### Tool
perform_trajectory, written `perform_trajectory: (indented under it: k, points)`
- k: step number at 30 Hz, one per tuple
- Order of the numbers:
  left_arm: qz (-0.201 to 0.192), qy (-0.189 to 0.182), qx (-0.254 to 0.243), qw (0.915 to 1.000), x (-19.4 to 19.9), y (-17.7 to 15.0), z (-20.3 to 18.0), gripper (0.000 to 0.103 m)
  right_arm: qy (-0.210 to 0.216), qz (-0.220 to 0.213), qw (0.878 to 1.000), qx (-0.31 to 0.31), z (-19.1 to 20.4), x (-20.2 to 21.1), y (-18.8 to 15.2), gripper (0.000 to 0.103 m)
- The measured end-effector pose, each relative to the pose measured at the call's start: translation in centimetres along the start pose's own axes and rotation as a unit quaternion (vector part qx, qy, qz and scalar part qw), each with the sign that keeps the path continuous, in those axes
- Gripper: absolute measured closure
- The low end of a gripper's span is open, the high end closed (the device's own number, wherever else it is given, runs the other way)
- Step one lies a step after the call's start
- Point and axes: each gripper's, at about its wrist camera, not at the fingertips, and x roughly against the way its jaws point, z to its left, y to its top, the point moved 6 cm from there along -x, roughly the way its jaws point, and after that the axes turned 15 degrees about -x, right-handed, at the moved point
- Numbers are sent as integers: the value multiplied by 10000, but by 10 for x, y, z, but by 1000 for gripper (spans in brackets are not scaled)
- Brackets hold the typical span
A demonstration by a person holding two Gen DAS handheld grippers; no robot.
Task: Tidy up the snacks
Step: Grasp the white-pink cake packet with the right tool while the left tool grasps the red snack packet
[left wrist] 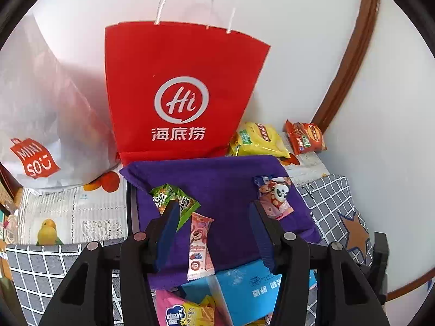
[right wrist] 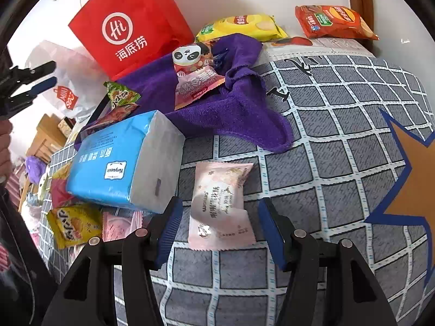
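Note:
My left gripper point(left wrist: 214, 206) is open above a purple towel point(left wrist: 217, 179). A pink bear snack packet point(left wrist: 199, 244) lies between its fingers, a green packet point(left wrist: 174, 198) by the left finger, a panda packet point(left wrist: 276, 195) by the right finger. My right gripper point(right wrist: 218, 210) is open, low over the grid cloth, with a pale pink snack packet point(right wrist: 220, 206) lying between its fingers. The panda packet point(right wrist: 194, 73) and green packet point(right wrist: 121, 95) rest on the towel point(right wrist: 231, 108). The left gripper point(right wrist: 35, 84) shows at the far left, open.
A red Hi paper bag point(left wrist: 179, 92) and a white Miniso bag point(left wrist: 40, 125) stand against the wall. Yellow point(left wrist: 258, 138) and orange point(left wrist: 305, 137) chip bags lie at the back right. A blue tissue pack point(right wrist: 119, 163) lies left of my right gripper, more snacks point(right wrist: 70, 225) beside it.

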Motion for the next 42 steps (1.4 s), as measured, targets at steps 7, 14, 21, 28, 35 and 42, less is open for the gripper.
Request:
perform_trajectory:
  k: [7, 14, 21, 28, 35, 42]
  points:
    - [33, 173, -302, 9994, 17, -18, -9, 51, -712, -406, 9940, 722, 10, -7, -6, 48]
    - [418, 518, -134, 9977, 22, -72, 12, 51, -1204, -823, 9868, 711, -2, 3, -12, 62]
    - [780, 289, 117, 9965, 21, -146, 13, 51, -1301, -814, 9840, 909, -10, 26, -45, 62]
    - [1053, 295, -253, 9937, 12, -195, -4, 51, -904, -993, 9895, 541, -20, 27, -50, 59]
    - [1167, 266, -483, 9916, -2, -210, -16, 42, -945, -979, 9887, 637, -13, 23, -51, 56]
    - [1120, 771, -783, 9876, -8, -218, -23, 38, -878, -967, 9896, 609, -15, 23, -50, 56]
